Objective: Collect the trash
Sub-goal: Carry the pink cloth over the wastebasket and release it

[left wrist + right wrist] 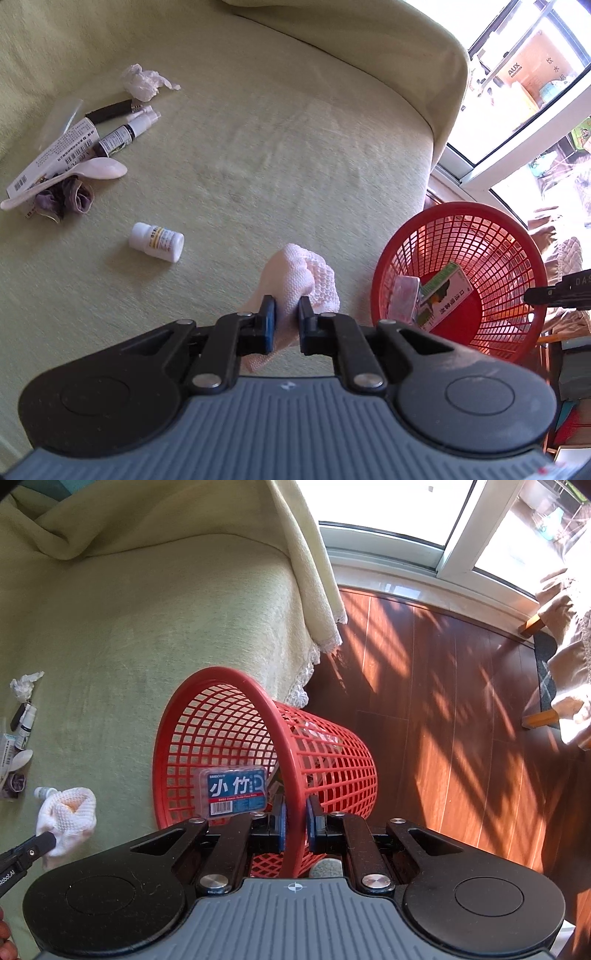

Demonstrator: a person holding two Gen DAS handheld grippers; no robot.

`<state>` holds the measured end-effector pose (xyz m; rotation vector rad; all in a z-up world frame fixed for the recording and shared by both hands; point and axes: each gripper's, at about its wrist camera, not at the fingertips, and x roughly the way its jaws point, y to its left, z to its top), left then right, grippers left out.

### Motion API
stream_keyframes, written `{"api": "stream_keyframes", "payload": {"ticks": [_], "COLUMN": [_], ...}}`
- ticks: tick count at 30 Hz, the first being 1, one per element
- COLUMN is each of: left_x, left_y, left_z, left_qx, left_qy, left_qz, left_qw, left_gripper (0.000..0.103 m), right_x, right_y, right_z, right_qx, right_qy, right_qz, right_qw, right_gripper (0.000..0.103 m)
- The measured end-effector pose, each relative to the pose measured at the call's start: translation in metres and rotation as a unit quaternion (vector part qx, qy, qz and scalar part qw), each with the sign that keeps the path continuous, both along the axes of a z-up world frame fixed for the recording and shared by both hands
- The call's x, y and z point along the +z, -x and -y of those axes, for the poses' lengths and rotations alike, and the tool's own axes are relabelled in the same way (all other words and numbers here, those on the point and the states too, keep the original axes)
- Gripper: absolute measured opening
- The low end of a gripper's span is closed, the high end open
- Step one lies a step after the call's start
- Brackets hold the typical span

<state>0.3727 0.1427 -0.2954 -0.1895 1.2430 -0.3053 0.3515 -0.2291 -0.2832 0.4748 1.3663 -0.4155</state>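
My left gripper [286,317] is shut on a white foam fruit net [299,280], held just above the green sofa seat; the same net [68,814] shows at the lower left of the right wrist view. My right gripper [295,827] is shut on the rim of the red mesh basket [295,760], which is tilted with its mouth toward the sofa. In the left wrist view the basket [491,266] lies right of the net and holds a green-and-white box [445,299] and a pink packet [404,297]. A blue floss-pick box [234,792] rests inside it.
On the sofa cover [277,147] lie a white pill bottle [157,242], a crumpled tissue [144,81], a white spoon [74,177], small spray bottles [125,131], a printed carton [51,155] and a purple scrunchie [64,201]. Wood floor [461,701] and a window [406,513] lie to the right.
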Motion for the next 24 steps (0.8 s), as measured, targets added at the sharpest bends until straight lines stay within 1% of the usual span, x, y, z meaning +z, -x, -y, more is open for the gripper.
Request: {"api": "stream_keyframes", "payload": {"ticks": [6, 15, 19, 22, 24], "left_x": [0.007, 0.015, 0.017, 0.018, 0.020], "left_y": [0.008, 0.017, 0.021, 0.021, 0.021], "left_z": [0.010, 0.034, 0.052, 0.068, 0.078], "left_qx": [0.000, -0.019, -0.033, -0.042, -0.043], "left_qy": [0.007, 0.029, 0.053, 0.093, 0.119], "left_qz": [0.001, -0.001, -0.006, -0.012, -0.018], "left_qw": [1.0000, 0.9994, 0.9980, 0.9947, 0.9918], "left_gripper": [0.009, 0.009, 0.009, 0.010, 0.014], "right_x": [0.001, 0.001, 0.001, 0.002, 0.002], "right_y": [0.002, 0.007, 0.007, 0.008, 0.008], "right_z": [0.001, 0.000, 0.001, 0.001, 0.001], "right_qx": [0.004, 0.008, 0.010, 0.010, 0.010], "right_qy": [-0.004, -0.011, -0.013, -0.014, -0.015], "right_qz": [0.007, 0.012, 0.014, 0.017, 0.018], "right_qw": [1.000, 1.000, 1.000, 1.000, 1.000], "right_gripper": [0.008, 0.008, 0.008, 0.008, 0.008]}}
